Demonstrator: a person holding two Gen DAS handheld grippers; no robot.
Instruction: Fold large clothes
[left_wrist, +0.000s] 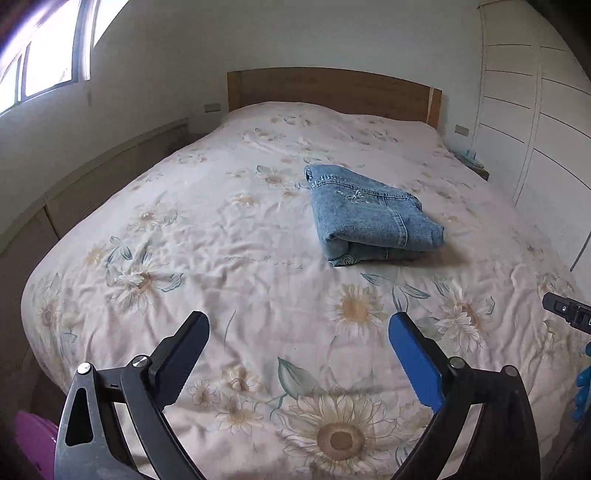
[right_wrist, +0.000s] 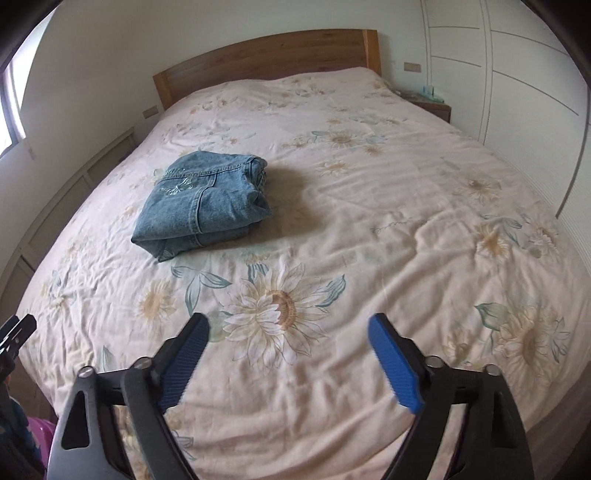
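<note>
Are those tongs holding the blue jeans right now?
No. The folded jeans lie alone on the flowered bedspread, while the right tongs stand wide open and empty, well short of them.

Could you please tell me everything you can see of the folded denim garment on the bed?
The denim garment is light blue, stonewashed, with pale stitched seams and light embroidery on its top panel. It is folded into a compact, thick bundle of several layers, lying flat on the floral bedspread near the middle of the bed. Only the bedspread touches it; neither claw is near.

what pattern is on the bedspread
Pale pink bedspread printed with large cream sunflowers and grey-green leaves; clearest in the right wrist view.
</note>
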